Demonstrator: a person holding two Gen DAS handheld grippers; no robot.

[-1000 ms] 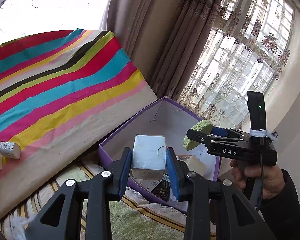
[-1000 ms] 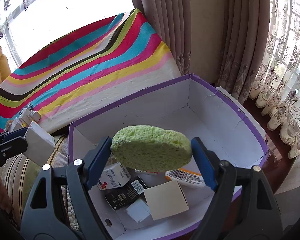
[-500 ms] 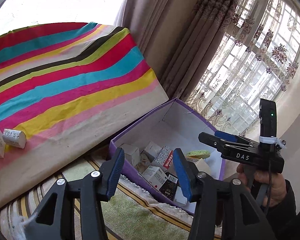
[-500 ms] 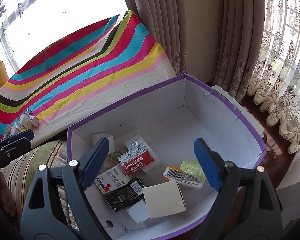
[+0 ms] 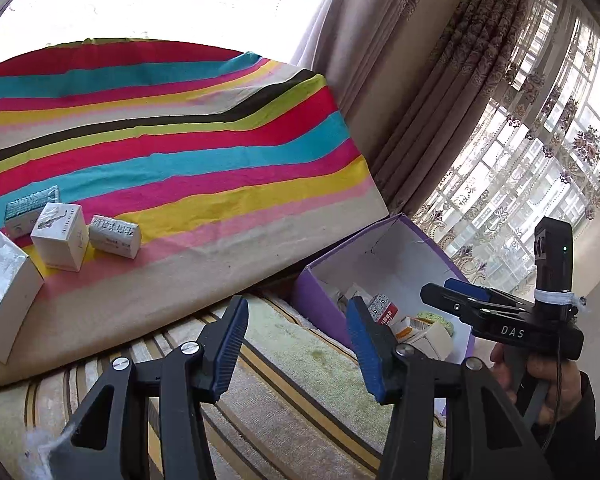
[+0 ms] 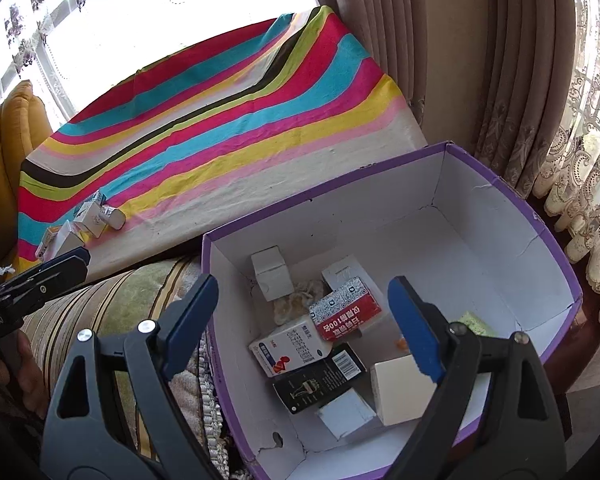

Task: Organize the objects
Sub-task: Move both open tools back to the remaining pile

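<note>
Boxes lie jumbled in purple-rimmed carton; left gripper and right gripper spread, empty.

My left hand-held gripper has open striped rug under it. A cluster of small boxes crowds the striped cloth's near left part; its right stretch is bare. The purple box keeps free floor at the back; cartons fill its front.

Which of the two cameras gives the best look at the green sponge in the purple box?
Neither shows it whole. The left wrist view shows the sponge small but clear, beside cartons. In the right wrist view only a corner of it shows behind a claw finger.
</note>
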